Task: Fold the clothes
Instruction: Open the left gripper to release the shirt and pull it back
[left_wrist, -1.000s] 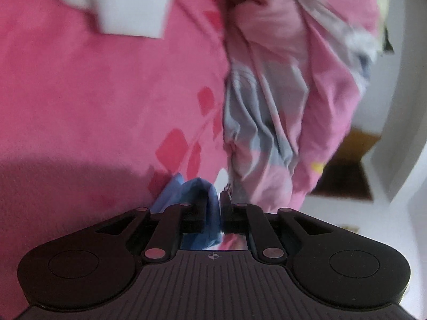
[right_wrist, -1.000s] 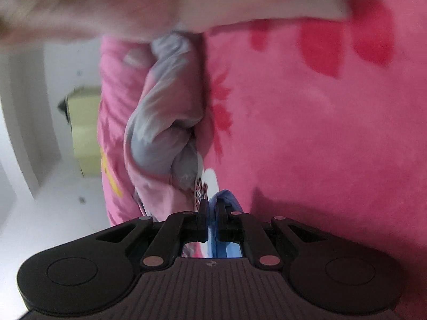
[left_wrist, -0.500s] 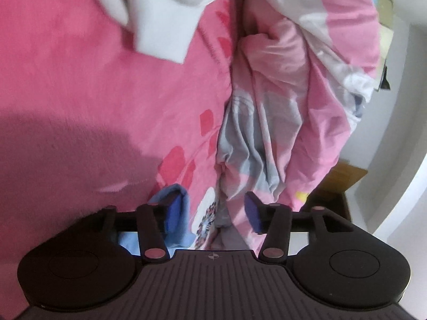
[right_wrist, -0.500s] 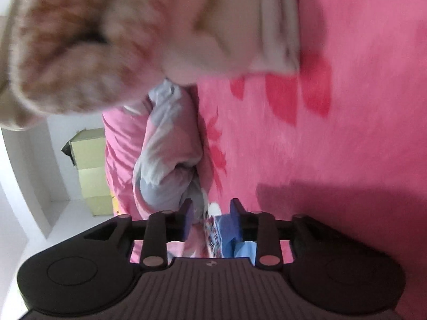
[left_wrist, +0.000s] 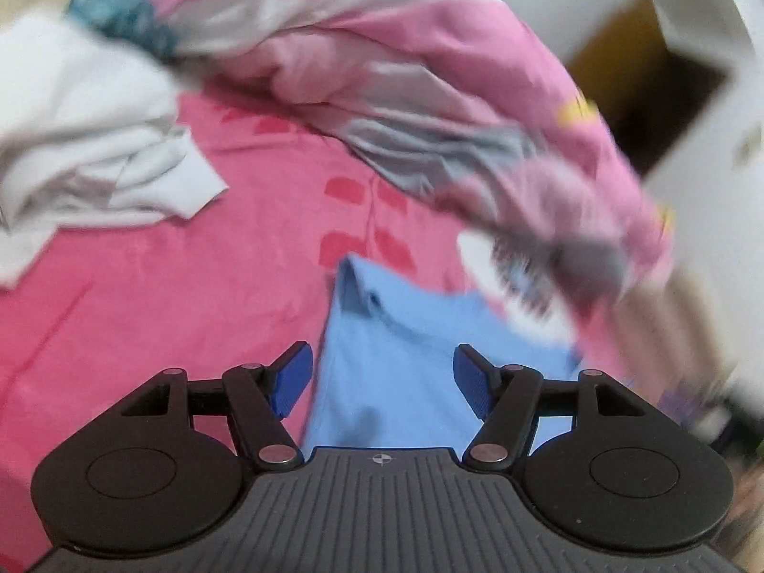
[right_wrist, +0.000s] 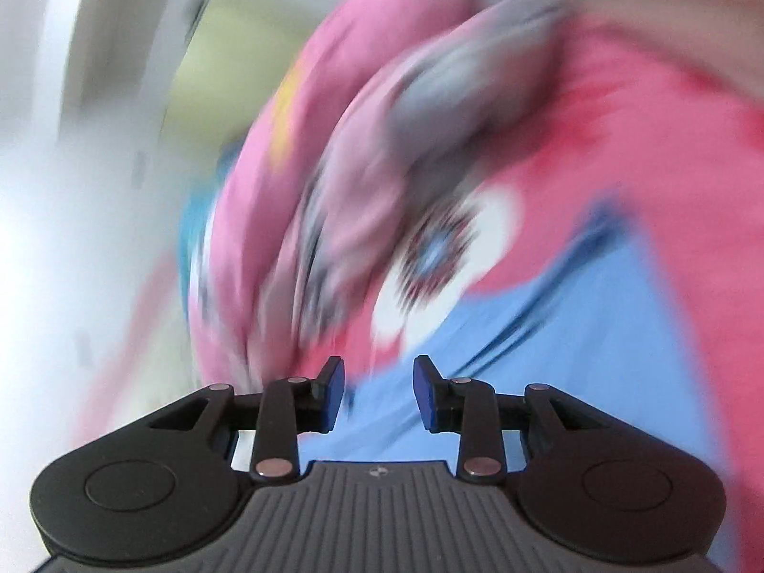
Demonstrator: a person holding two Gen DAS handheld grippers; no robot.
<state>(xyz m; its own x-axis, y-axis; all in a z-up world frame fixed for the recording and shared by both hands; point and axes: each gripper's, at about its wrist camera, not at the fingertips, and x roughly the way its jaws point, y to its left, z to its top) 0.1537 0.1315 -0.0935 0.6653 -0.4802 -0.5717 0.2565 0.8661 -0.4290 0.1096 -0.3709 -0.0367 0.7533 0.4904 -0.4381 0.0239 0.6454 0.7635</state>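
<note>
A light blue garment (left_wrist: 396,324) lies flat on the pink bed sheet (left_wrist: 167,296), its collar end pointing away from me. My left gripper (left_wrist: 382,363) hovers above its near part; its jaws are opening and nothing sits between the blue pads. In the right wrist view, which is heavily blurred, the same blue garment (right_wrist: 573,334) spreads to the lower right. My right gripper (right_wrist: 379,372) stands open over its edge, with a clear gap between the pads and no cloth pinched.
A crumpled white garment (left_wrist: 95,143) lies at the far left of the bed. A bunched pink and grey quilt (left_wrist: 429,95) runs along the far side and right edge. Beyond the bed are white walls, a brown box (left_wrist: 659,95) and a yellow-green cabinet (right_wrist: 215,47).
Both grippers were shut on the blue garment and have let it go. Both have lifted and rolled, so the garment now lies spread below them.
</note>
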